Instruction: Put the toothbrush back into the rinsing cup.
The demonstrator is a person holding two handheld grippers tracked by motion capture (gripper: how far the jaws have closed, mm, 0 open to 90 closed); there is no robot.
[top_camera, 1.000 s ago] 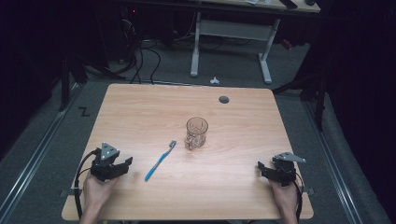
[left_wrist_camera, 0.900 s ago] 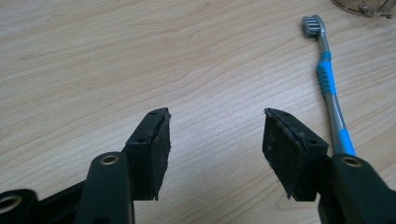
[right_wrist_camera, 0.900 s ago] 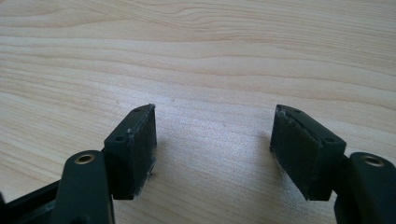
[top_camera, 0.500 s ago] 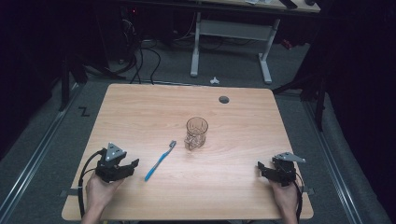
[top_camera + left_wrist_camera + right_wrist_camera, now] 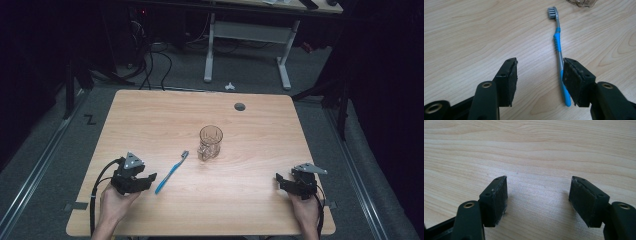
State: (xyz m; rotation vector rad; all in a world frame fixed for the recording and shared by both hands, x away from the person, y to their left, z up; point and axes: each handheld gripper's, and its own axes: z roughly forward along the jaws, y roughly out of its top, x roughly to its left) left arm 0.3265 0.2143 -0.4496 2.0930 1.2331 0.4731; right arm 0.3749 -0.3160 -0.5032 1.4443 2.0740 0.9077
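A blue and grey toothbrush point(image 5: 171, 172) lies flat on the wooden table point(image 5: 150, 115), its bristle head toward a clear glass mug point(image 5: 210, 142) that stands upright mid-table. My left gripper point(image 5: 147, 179) is held just left of the handle end. In the left gripper view the left gripper point(image 5: 540, 72) is open and its jaws have just been closing; the toothbrush point(image 5: 557, 37) handle runs along the inner edge of the right-hand pad, and no pad presses it. The mug's base point(image 5: 581, 2) shows at the top edge. My right gripper point(image 5: 279, 180) rests open near the front right corner, nothing between its jaws point(image 5: 539, 192).
A round cable hole point(image 5: 240, 106) sits near the table's far edge. Beyond the table stands a white desk frame point(image 5: 210, 50) on a dark floor with cables. The table's front edge runs close under both hands.
My left gripper has moved right and slightly forward toward the toothbrush's handle end. The right gripper, the mug and the toothbrush have not moved.
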